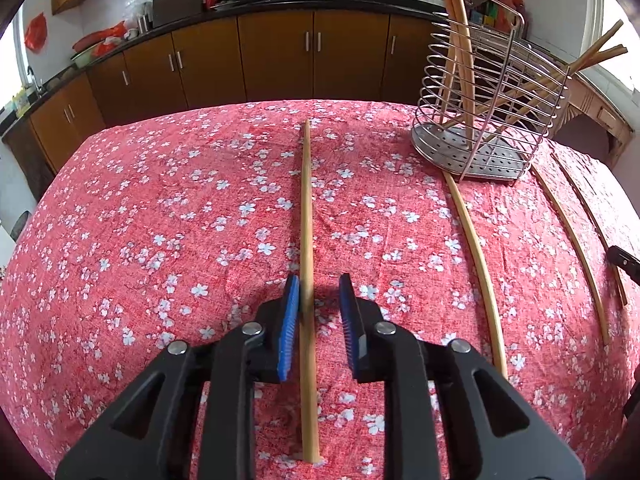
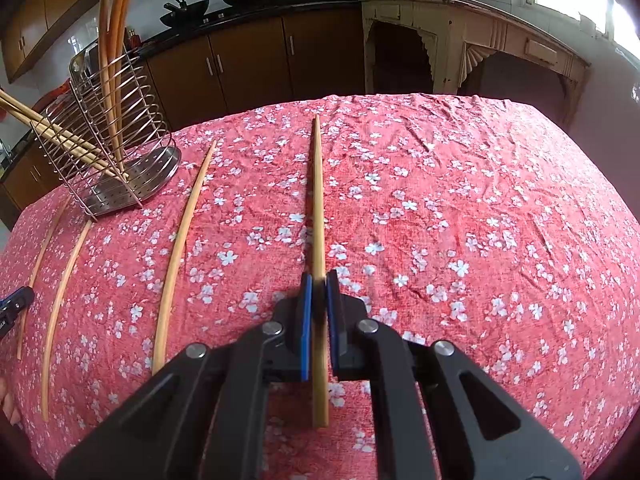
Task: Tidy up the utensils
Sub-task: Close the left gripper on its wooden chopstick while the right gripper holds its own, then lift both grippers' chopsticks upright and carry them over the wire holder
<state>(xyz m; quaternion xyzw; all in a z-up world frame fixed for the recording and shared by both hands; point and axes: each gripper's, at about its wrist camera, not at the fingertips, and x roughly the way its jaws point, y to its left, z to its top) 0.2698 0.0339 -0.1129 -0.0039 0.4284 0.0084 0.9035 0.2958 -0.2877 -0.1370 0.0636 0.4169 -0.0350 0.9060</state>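
A bamboo chopstick lies flat on the red flowered tablecloth, pointing away from me. My left gripper straddles its near part; the left blue pad touches the stick and the right pad stands clear of it, so the gripper is open. In the right wrist view my right gripper is shut on another chopstick, which runs forward low over the cloth. A wire utensil holder at the back right, also the holder, has several chopsticks standing and leaning in it.
More chopsticks lie loose on the cloth: one beside the held stick, two nearer the holder. Kitchen cabinets stand beyond the table's far edge. A fingertip shows at the left rim.
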